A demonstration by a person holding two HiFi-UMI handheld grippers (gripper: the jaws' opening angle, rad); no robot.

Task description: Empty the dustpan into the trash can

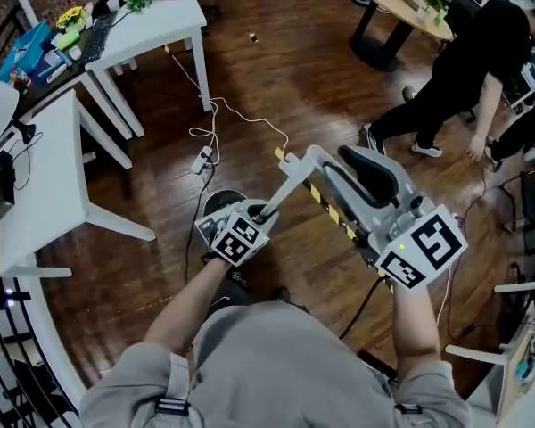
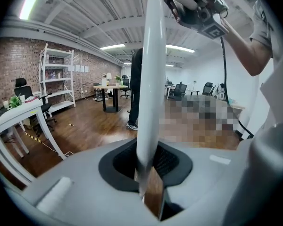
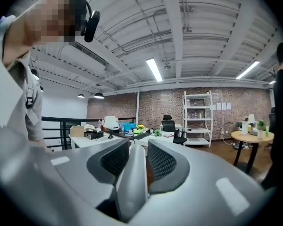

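Observation:
A long white dustpan handle (image 1: 280, 190) runs between both grippers. My left gripper (image 1: 266, 214) is shut on its lower part; in the left gripper view the handle (image 2: 151, 79) rises straight up out of the black pads (image 2: 167, 161). My right gripper (image 1: 310, 159) is shut on the handle's top end, and in the right gripper view the handle (image 3: 132, 182) lies lengthwise between the pads (image 3: 161, 163). A dark round thing (image 1: 223, 201) sits on the floor beneath the left gripper, mostly hidden. I cannot tell whether it is the pan or the trash can.
White tables (image 1: 36, 194) stand at the left, with a power strip and cable (image 1: 201, 159) on the wooden floor beside them. A yellow-black striped strip (image 1: 332, 214) runs under the grippers. A person in black (image 1: 468, 61) bends at the upper right near a round table (image 1: 394, 4).

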